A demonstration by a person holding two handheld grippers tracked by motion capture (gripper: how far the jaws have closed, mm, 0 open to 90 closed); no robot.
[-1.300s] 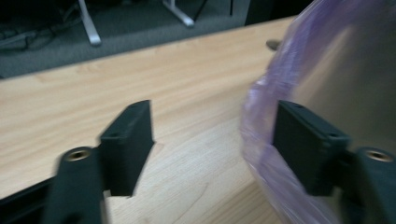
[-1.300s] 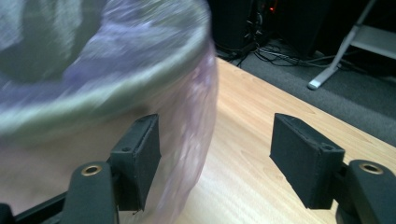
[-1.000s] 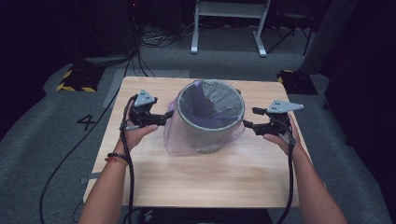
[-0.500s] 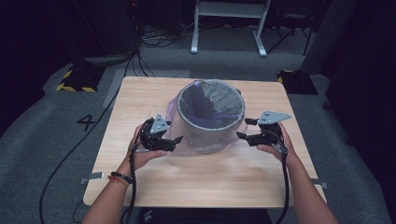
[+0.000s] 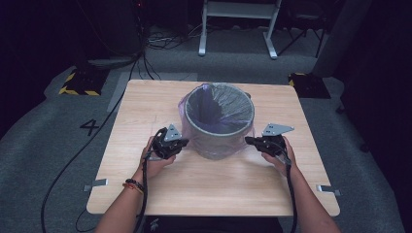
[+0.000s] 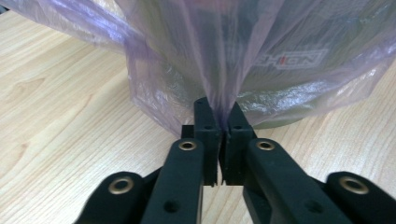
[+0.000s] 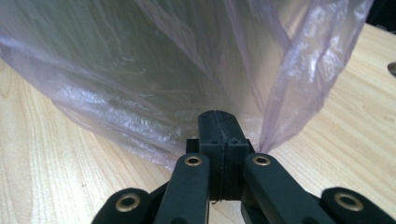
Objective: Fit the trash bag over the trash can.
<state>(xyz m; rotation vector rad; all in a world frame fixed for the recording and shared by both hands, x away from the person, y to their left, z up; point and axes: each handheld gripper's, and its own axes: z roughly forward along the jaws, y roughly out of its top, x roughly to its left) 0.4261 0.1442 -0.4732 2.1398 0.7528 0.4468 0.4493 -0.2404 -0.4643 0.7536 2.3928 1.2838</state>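
Overhead: bin (image 5: 219, 121) between both grippers, left gripper (image 5: 180, 144) and right gripper (image 5: 250, 141) low at its sides. Left gripper view: jaws just closed, pinching bag (image 6: 224, 70). Right gripper view: jaws just closed on bag film ahead. Best pulled down evenly, gently.

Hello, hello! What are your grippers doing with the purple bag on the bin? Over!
Left gripper shut on purple bag, low on bin. Right gripper shut at bag's hem, grip unclear. Both jaws just closed. Nothing in the way.

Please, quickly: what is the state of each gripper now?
Left gripper: closed, pinching the purple bag.
Right gripper: closed; whether it pinches the bag cannot be told.
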